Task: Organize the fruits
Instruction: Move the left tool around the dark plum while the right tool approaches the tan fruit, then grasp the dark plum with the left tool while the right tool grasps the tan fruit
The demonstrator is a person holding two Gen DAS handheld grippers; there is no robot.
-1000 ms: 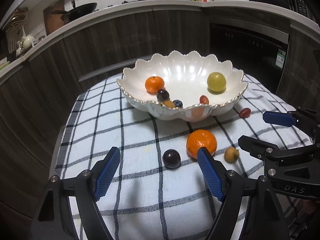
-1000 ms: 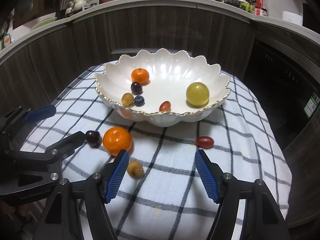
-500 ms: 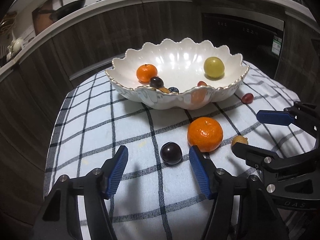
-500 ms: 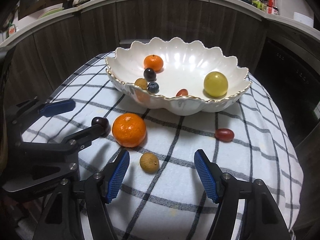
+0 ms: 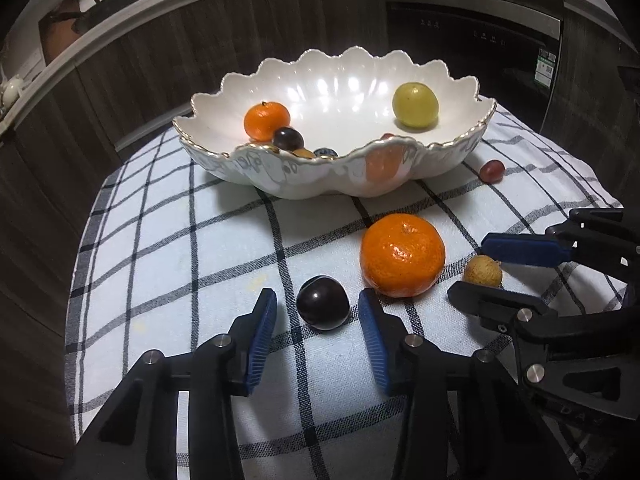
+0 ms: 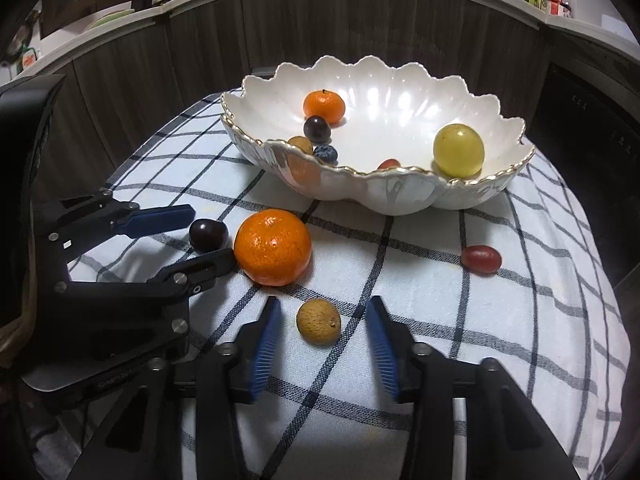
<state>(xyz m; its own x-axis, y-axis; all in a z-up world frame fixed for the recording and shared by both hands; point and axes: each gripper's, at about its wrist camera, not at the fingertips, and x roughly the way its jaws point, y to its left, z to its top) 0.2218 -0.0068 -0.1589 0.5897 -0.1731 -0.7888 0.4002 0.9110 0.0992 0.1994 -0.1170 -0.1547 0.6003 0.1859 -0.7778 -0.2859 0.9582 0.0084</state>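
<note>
A dark wood-panelled counter curves behind a table covered by a white cloth with black checks [image 5: 168, 248], and the counter top is cut off at the upper edge of both views, so the pan and jars up there are hard to make out. On the cloth stands a white scalloped bowl [image 5: 452, 148] with a gilt rim. It holds a small mandarin [image 5: 267, 120], a dark plum [image 5: 288, 138], a large yellow-green fruit [image 5: 415, 104], a blueberry [image 6: 325, 154], a tan fruit [image 6: 301, 145] and a small red fruit [image 6: 389, 164]; the near rim hides the lower part of the last three, and in the left wrist view they are barely seen. Outside the bowl lie a large mandarin [image 5: 402, 254], a dark plum on the cloth [image 5: 323, 303], a tan longan-like fruit [image 6: 318, 321] and a red grape [image 6: 481, 259] well apart to the right. The left gripper [image 5: 318, 314] has just been closing; its blue pads flank the loose plum with a gap on each side, gripping nothing. The right gripper [image 6: 322, 322] has likewise been closing and brackets the tan fruit without touching it. The two grippers sit just beside each other, each partly cut off in the other's view.
</note>
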